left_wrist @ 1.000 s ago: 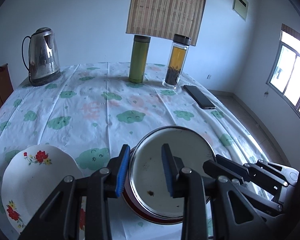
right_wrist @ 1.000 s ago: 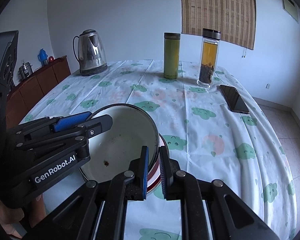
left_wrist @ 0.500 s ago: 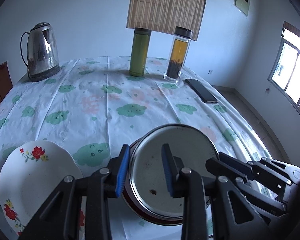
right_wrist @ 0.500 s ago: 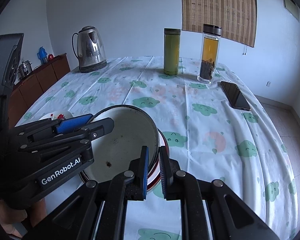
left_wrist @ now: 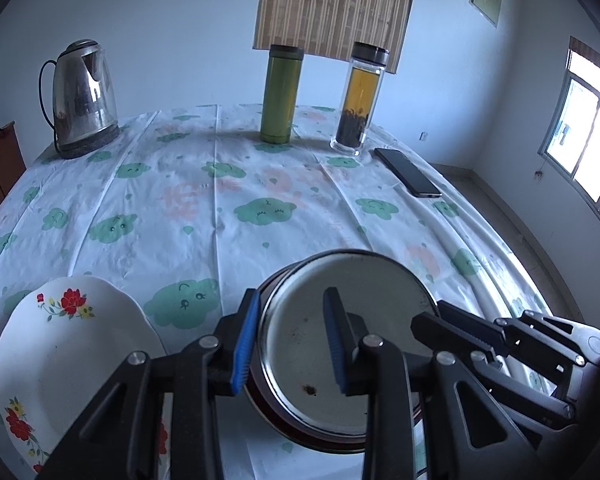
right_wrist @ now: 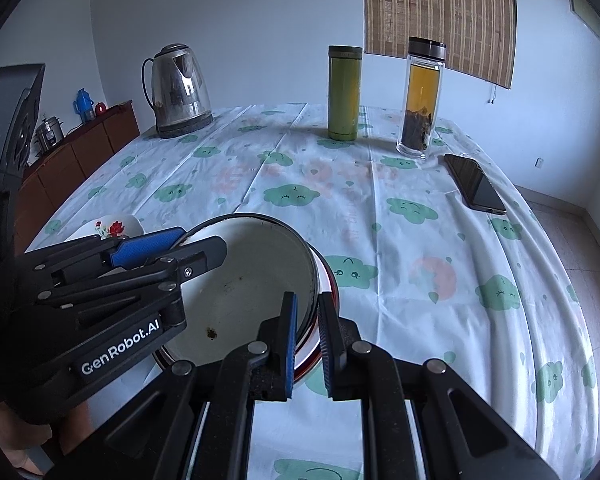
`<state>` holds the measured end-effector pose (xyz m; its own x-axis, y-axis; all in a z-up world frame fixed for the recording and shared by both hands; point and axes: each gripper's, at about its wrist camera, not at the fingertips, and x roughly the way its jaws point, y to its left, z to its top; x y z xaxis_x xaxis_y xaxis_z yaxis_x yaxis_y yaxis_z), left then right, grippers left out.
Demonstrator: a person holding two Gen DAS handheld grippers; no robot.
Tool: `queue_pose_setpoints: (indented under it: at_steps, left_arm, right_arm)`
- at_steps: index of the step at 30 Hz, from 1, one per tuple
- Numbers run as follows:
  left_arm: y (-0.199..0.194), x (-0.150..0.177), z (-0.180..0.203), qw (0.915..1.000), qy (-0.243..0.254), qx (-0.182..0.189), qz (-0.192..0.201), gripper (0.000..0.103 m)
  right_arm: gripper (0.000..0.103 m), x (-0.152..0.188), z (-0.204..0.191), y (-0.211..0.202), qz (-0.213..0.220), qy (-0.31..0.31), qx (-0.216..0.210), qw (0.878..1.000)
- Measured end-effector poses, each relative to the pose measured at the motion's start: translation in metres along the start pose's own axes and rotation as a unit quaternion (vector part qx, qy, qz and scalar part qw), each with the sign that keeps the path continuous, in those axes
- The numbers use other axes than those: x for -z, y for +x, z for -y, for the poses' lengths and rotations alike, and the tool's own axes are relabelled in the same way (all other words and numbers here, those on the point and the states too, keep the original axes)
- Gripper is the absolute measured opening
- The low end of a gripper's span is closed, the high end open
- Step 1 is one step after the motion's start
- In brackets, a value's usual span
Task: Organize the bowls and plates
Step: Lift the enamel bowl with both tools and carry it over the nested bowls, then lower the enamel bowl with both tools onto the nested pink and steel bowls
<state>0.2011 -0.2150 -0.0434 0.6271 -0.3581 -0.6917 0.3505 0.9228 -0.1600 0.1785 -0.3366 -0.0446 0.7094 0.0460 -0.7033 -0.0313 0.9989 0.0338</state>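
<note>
counter: round counter (left_wrist: 220, 208) under a white cloth printed with green clouds.
room: pale walls, a bamboo blind (left_wrist: 332, 4) behind the far edge, a window (left_wrist: 588, 148) on the right of the left wrist view, a wooden sideboard (right_wrist: 76, 156) on the left of the right wrist view.
far edge: steel kettle (left_wrist: 82, 100), green flask (left_wrist: 282, 94) and glass tea bottle (left_wrist: 360, 98), all upright; a dark phone (left_wrist: 408, 172) lies flat near the bottle.
bowl: enamel bowl (left_wrist: 340, 344), white inside with a dark rim and a red outer wall, sits at the near edge; a small brown speck shows on its floor.
plate: white flowered plate (left_wrist: 60, 352) lies just beside the bowl, on its left in the left wrist view.
left gripper (left_wrist: 290, 340): jaws narrowly parted, astride the bowl's left rim, one blue pad outside the wall and one inside; pad contact cannot be told.
right gripper (right_wrist: 308, 340): jaws nearly closed, pinching the bowl's right rim between the pads.
</note>
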Motion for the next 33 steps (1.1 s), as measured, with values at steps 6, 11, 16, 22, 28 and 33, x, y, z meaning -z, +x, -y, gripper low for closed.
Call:
queue_pose_setpoints:
  at_steps: [6,11,16,22,28,33]
  left_arm:
    - [0.0016,0.0004,0.0005,1.0000,0.006,-0.005,0.001,0.029]
    - [0.0033,0.0000,0.0008,0.9999,0.013,-0.010,0.003,0.029]
    - [0.0038,0.0000,0.0016,0.9998,0.017,-0.009,0.005,0.030]
    - [0.0045,0.0002,0.0035,0.9998,0.017,-0.002,-0.001,0.030]
    - [0.0057,0.0006,0.0033,0.9998,0.018,-0.002,-0.005,0.031]
    - [0.0059,0.0013,0.0052,0.9998,0.020,-0.001,-0.004,0.034]
  right_arm:
    - [0.015,0.0005,-0.0004,0.0001,-0.001,-0.002,0.000,1.000]
    - [0.015,-0.0002,-0.0007,-0.0007,0.000,-0.002,-0.001,1.000]
    - [0.015,-0.0011,-0.0004,-0.0012,-0.001,-0.001,-0.001,1.000]
    - [0.015,-0.0009,-0.0008,-0.0042,0.000,-0.002,-0.001,1.000]
    - [0.015,-0.0013,0.0016,-0.0046,-0.001,0.003,-0.006,1.000]
    - [0.015,-0.0008,0.0031,-0.0043,0.000,0.006,-0.008,1.000]
